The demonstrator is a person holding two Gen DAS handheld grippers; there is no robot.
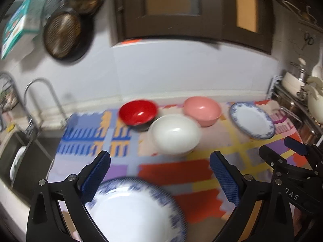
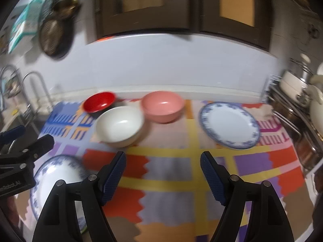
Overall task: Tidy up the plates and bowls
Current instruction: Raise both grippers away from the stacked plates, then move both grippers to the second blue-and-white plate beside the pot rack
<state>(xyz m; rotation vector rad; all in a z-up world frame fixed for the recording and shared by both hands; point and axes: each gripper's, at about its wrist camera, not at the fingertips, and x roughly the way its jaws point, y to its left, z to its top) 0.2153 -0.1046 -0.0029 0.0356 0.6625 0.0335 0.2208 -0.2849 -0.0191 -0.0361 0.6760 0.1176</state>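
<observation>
Both sets of jaws stand wide with nothing between the pads. From the left wrist, the left gripper [image 1: 160, 173] hangs over the patterned mat [image 1: 175, 171] on the bench, and a blue-rimmed plate [image 1: 137, 211] lies just below and near its left finger, free of the pads. Farther back sit a red bowl [image 1: 138, 112], a white bowl [image 1: 174, 134] just in front of it and a pink bowl [image 1: 201, 110] to the right, with a second blue-rimmed plate [image 1: 252, 120] well apart at the far right. From the right wrist, the right gripper [image 2: 163, 165] points at bare mat between the dishes; the near plate [image 2: 58, 173] lies low on the left under the other tool, the far plate [image 2: 229, 125] ahead to the right. Judging by the layout, one plate seems set down and the step in hand is a reach for the next dish. Stacking the far plate on the near one calls for a pinch on its rim.
</observation>
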